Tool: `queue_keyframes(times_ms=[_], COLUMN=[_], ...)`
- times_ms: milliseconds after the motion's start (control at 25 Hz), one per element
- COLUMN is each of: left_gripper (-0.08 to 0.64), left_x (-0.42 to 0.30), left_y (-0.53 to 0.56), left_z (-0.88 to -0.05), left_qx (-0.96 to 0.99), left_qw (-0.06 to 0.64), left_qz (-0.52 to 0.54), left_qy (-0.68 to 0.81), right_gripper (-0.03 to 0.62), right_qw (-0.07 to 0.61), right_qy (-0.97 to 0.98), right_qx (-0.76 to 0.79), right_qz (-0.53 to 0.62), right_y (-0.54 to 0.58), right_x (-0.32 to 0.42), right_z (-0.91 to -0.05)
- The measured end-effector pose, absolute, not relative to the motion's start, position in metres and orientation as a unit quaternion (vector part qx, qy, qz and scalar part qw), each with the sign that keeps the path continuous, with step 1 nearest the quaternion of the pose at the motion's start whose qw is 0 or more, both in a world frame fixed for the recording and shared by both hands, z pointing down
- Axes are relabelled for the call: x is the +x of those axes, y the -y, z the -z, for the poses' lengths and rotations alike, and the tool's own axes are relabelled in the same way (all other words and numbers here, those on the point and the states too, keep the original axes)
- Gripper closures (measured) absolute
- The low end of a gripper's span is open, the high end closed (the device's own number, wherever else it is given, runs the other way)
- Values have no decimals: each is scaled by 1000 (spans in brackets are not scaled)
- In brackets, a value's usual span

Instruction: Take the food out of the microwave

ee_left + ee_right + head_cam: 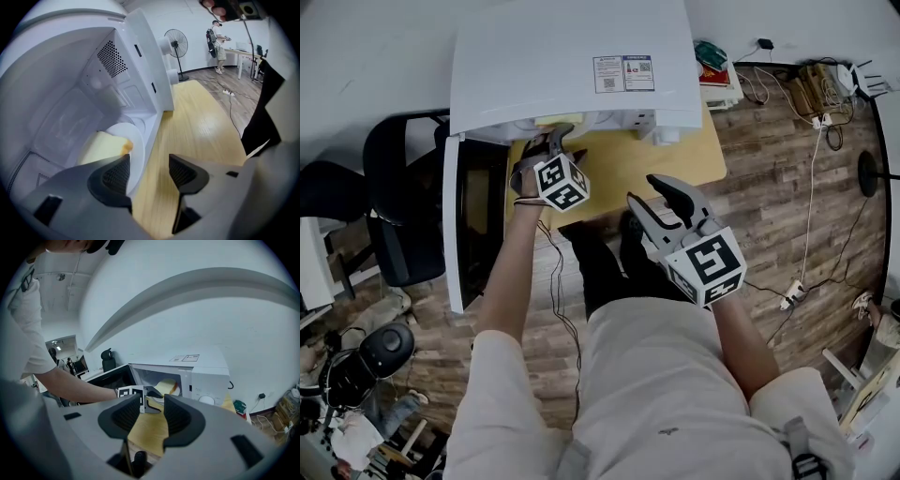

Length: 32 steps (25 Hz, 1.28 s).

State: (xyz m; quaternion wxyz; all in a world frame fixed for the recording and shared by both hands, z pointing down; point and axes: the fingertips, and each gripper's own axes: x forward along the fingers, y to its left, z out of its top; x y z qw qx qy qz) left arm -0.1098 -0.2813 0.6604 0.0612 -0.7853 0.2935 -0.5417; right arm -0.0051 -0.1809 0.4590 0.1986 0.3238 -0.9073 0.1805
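Note:
A white microwave point(572, 66) stands on a wooden table point(675, 159) with its door point(473, 220) swung open to the left. Inside, a pale yellow piece of food point(105, 145) lies on a white plate point(136, 140). My left gripper point(149, 171) sits at the oven's mouth, open, with the plate's near rim just inside its left pad and the other pad apart from it. In the head view the left gripper point(553, 141) is below the food point(551, 120). My right gripper point(645, 192) hangs back over the table's front edge, open and empty.
A black office chair point(398, 202) stands left of the open door. Cables and a power strip point(811, 94) lie on the wood floor at the right. A standing fan point(176, 44) and a person point(216, 42) are far behind the table.

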Motion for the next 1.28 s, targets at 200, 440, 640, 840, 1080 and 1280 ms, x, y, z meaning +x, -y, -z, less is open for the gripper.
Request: queue_keyframes(times_ms=[200,440,640,840,1080,1280], left_gripper=[319,362,408,434,456,472], left_x=[-113,-117,-121,-123,-125,-127], left_y=[284,287,292,293,295,297], left_z=[-659,-657,-655,-654,-653,-653], left_qx=[-779,-768,-757,-750,-742,-734], left_qw=[67,86,102,115,127,141], left_qz=[540,543,541,544,548,550], left_qy=[-311,-330,-351,-358,-366,-372], right_gripper=[446,446,449,450,451,451], right_qw=[198,199,200,201,201,202], right_qy=[908,907,906,906,906,906], right_qx=[323,325,326,325,327,327], right_qz=[-181,-180,-180,-180,-180,-179], right_y=[179,177,176,175,175,176], right_x=[-6,-5,-4,-4,-1,-1], right_z=[-459,-458,-459,-459,-460,-459])
